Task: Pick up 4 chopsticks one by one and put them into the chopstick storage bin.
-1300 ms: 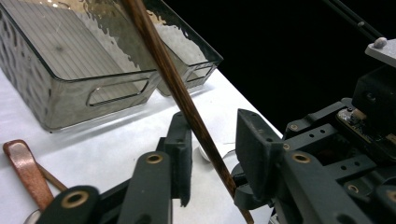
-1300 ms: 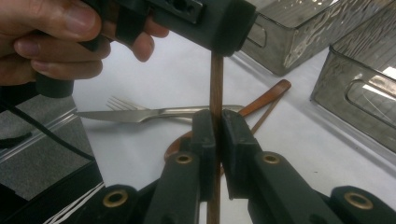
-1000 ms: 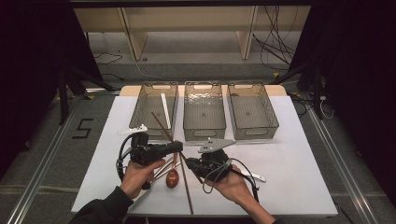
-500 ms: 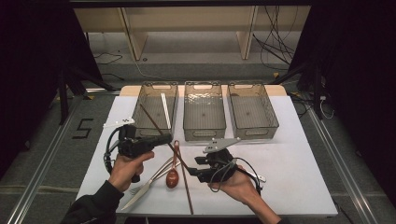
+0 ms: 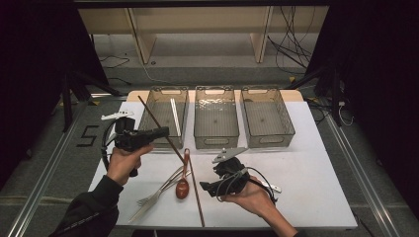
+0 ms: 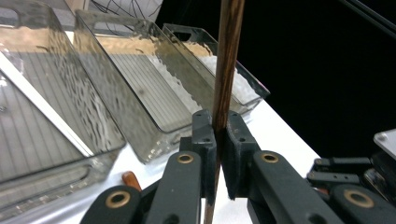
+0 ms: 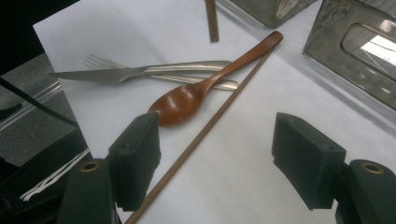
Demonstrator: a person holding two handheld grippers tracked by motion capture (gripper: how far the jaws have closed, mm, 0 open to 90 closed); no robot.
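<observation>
Overhead, the high view has the left gripper (image 5: 160, 132) raised over the near-left corner of the white table (image 5: 316, 173), its jaws clamped on a dark wooden chopstick (image 5: 157, 121) that slants from above the left clear bin (image 5: 164, 116) down toward the table's middle. A pale flat stick (image 5: 175, 116) lies inside that bin; the middle bin (image 5: 215, 118) and the right bin (image 5: 267, 116) stand beside it in a row. The right gripper (image 5: 210, 187) rests low near the front edge with its jaws parted, having just been opening, and nothing is between them. Just to its left lie a second chopstick (image 5: 196, 192), a brown wooden spoon (image 5: 183, 182) and a steel fork (image 5: 157, 193). Next, the left gripper view has the held chopstick (image 6: 224, 74) standing nearly upright, pinched tight between the two black pads (image 6: 203, 140), with the three bins (image 6: 140, 88) receding behind it. Finally, the right gripper view looks past widely spread pads (image 7: 140, 154) onto the table: the loose chopstick (image 7: 201, 140) runs diagonally between them without touching either pad, the spoon (image 7: 184, 102) lies just beside it, its handle crossing a knife (image 7: 121, 72) and the fork (image 7: 154, 74), and the tip of the held chopstick (image 7: 211, 21) hangs in at the top.
</observation>
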